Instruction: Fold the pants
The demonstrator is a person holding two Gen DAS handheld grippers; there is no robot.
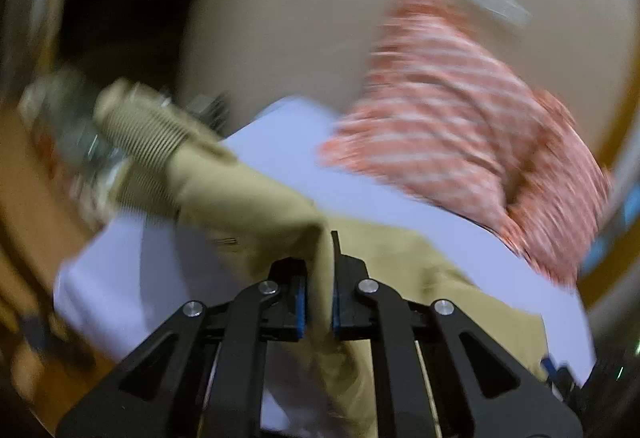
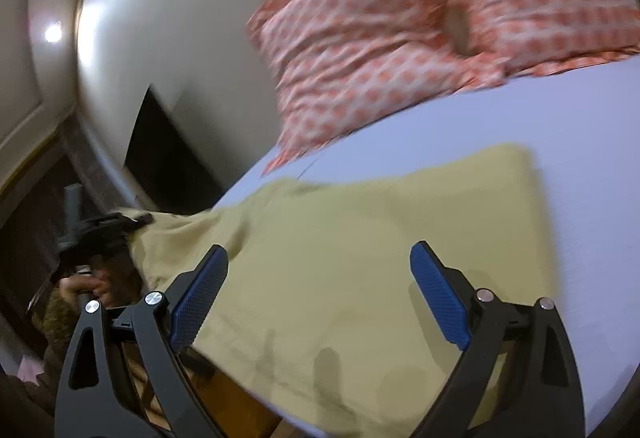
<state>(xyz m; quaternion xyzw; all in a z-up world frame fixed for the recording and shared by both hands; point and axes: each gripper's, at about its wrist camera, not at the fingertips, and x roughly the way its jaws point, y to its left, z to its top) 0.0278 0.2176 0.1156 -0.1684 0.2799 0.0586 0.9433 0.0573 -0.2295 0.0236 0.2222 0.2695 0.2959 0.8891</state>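
The khaki cotton pants (image 2: 360, 258) lie partly flat on the pale lilac bed sheet (image 2: 580, 141), the left hand-held gripper (image 1: 319, 302) pinching a raised fold and the right hand-held gripper (image 2: 320, 294) wide open above (folding looks barely begun).

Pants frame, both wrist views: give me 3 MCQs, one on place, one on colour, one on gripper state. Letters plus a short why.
1. Where do the pants lie?
A. on a wooden floor
B. on the pale bed sheet
C. in a basket

2. What colour are the pants?
A. khaki tan
B. dark blue
C. red

3. How do the two grippers stand?
A. both open
B. left gripper shut on the pants, right gripper open
C. left open, right shut on the pillow

Answers:
1 B, the cloth spreads over the sheet below the patterned pillow.
2 A, tan fabric in both views.
3 B, left jaws pinch a tan fold; right jaws stand wide apart above the cloth.
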